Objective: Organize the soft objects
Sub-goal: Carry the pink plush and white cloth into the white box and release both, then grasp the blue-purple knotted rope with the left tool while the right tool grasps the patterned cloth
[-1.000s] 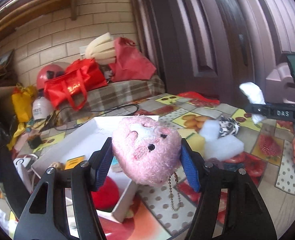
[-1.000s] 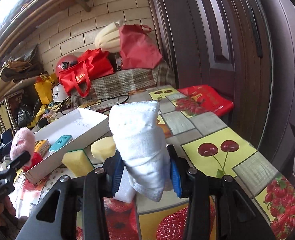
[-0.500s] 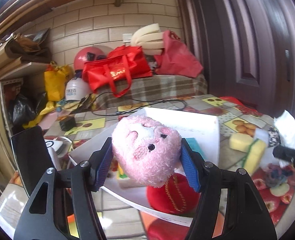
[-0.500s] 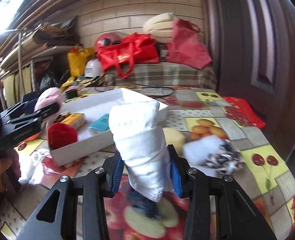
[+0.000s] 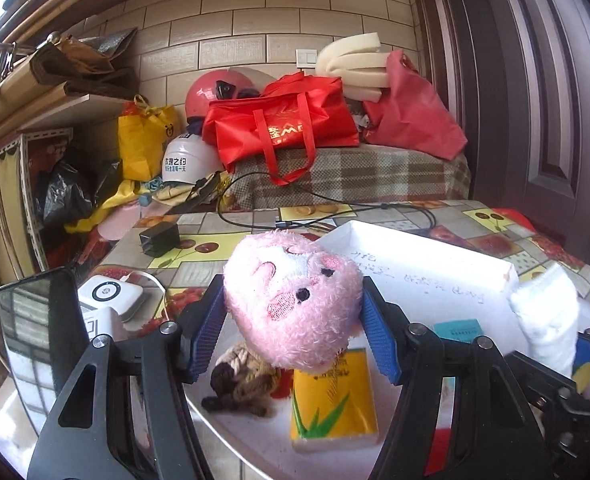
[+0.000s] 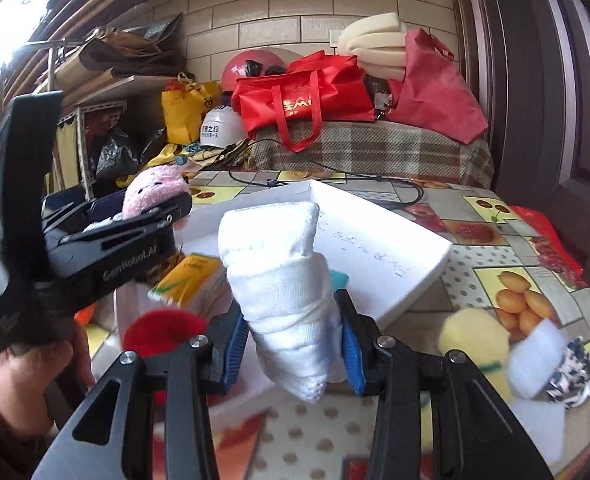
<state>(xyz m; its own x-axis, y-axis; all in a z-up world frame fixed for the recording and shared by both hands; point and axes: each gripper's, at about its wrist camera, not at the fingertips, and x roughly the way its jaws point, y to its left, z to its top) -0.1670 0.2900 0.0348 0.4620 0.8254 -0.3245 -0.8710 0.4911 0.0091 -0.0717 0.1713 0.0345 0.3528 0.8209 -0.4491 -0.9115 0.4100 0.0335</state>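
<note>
The left gripper (image 5: pixel 293 334) clamps a fluffy pink plush animal head (image 5: pixel 293 306) between its blue pads, holding it above a shallow white rectangular box (image 5: pixel 427 270) on a fruit-patterned tablecloth (image 6: pixel 495 236). Inside the box lie a yellow tissue pack (image 5: pixel 333 400) and a small brown-and-cream knitted toy (image 5: pixel 239 380). The right gripper (image 6: pixel 291 346) is closed on a rolled white towel (image 6: pixel 281 292), upright, at the box's near edge. A round red plush ball (image 6: pixel 163 330) sits lower left in the box. A yellow sponge (image 6: pixel 475 338) rests on the table to the right.
</note>
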